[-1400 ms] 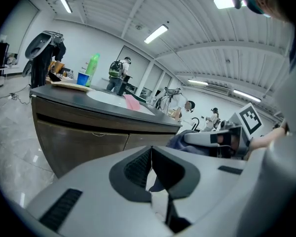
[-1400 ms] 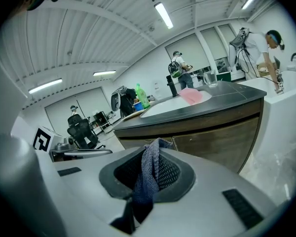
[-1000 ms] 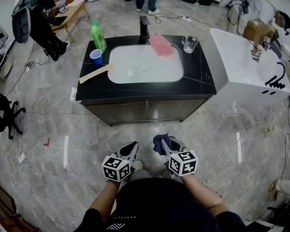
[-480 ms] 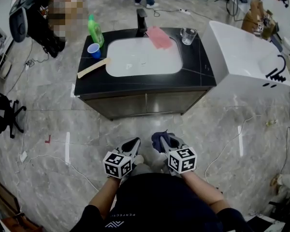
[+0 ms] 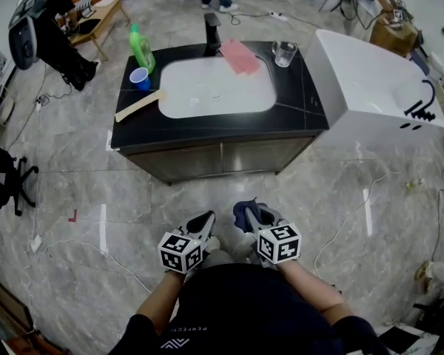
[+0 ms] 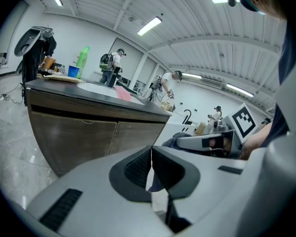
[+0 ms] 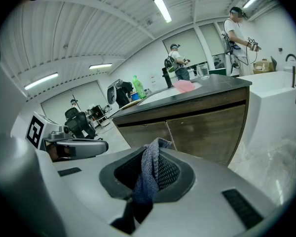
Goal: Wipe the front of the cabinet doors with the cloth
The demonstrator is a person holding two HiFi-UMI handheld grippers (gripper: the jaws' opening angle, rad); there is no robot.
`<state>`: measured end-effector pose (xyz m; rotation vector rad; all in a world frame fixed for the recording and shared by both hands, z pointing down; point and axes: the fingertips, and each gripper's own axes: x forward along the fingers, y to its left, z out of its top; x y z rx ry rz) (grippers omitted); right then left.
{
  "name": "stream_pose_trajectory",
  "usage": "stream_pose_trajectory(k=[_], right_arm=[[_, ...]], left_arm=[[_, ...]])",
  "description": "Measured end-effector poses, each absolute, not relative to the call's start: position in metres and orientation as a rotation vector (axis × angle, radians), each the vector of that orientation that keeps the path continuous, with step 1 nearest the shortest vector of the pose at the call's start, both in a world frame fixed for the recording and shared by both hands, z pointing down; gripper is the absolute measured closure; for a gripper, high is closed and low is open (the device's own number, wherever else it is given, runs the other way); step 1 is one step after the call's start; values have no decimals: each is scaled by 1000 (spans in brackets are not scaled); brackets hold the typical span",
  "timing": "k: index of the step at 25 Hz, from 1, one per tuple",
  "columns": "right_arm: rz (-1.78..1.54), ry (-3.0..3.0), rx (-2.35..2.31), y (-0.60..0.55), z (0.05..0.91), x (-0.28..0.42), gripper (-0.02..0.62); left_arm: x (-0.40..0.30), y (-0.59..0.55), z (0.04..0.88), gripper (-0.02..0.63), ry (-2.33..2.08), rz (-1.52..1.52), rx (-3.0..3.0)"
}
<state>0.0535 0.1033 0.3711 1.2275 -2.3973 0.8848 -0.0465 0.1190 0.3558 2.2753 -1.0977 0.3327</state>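
A dark blue-grey cloth (image 7: 149,171) is pinched in my right gripper (image 5: 253,218), which is shut on it; a fold of the cloth (image 5: 244,214) sticks out past the jaws. My left gripper (image 5: 201,224) is beside it, shut and empty, jaws pressed together. Both are held low near my body, well short of the cabinet. The two brown cabinet doors (image 5: 223,157) sit under a black countertop (image 5: 307,109) with a white sink basin (image 5: 216,87). The doors (image 7: 207,127) also show in the right gripper view and the doors (image 6: 89,135) in the left gripper view.
On the countertop stand a green bottle (image 5: 141,48), a blue cup (image 5: 140,78), a wooden board (image 5: 140,105), a pink cloth (image 5: 240,55), a glass (image 5: 283,52) and a black tap (image 5: 212,32). A white bathtub (image 5: 381,95) stands right of the cabinet. Cables (image 5: 355,220) lie on the floor.
The view has shifted slightly; the cabinet sits a little higher in the head view. Both grippers stay close to my body, the cloth still held.
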Motion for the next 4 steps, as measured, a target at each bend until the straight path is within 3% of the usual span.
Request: stream_pose_trajectory(k=[4], right_arm=[[879,-2394,1229,101,371,53,545]], left_arm=[[-47,117,355,597,-1098,331,2276]])
